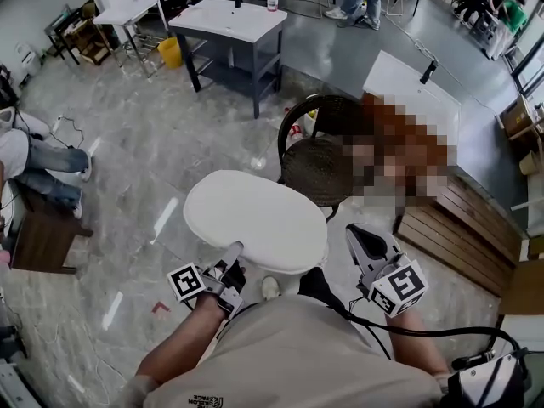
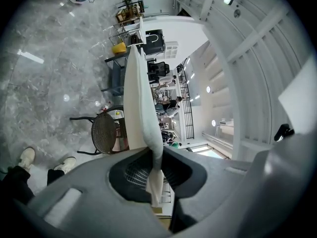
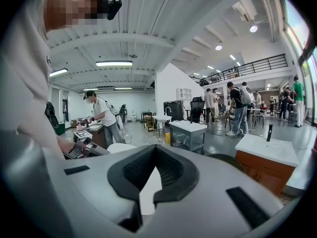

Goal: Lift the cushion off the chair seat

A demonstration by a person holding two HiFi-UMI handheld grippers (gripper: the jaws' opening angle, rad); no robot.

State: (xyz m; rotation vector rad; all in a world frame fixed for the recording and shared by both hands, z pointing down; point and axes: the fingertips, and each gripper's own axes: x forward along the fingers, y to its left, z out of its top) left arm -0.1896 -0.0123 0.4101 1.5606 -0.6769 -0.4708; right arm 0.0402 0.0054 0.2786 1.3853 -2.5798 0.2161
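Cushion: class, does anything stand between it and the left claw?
Nothing visible does. The left claw is shut on the near edge of the white cushion, which is held up off the dark woven chair beyond it.

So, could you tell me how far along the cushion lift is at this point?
Done: the cushion is clear of the chair, whose woven seat is bare. In hand: the left gripper pinches the cushion's edge and holds it up; the right gripper is shut beside it. Left: nothing of the lift itself.
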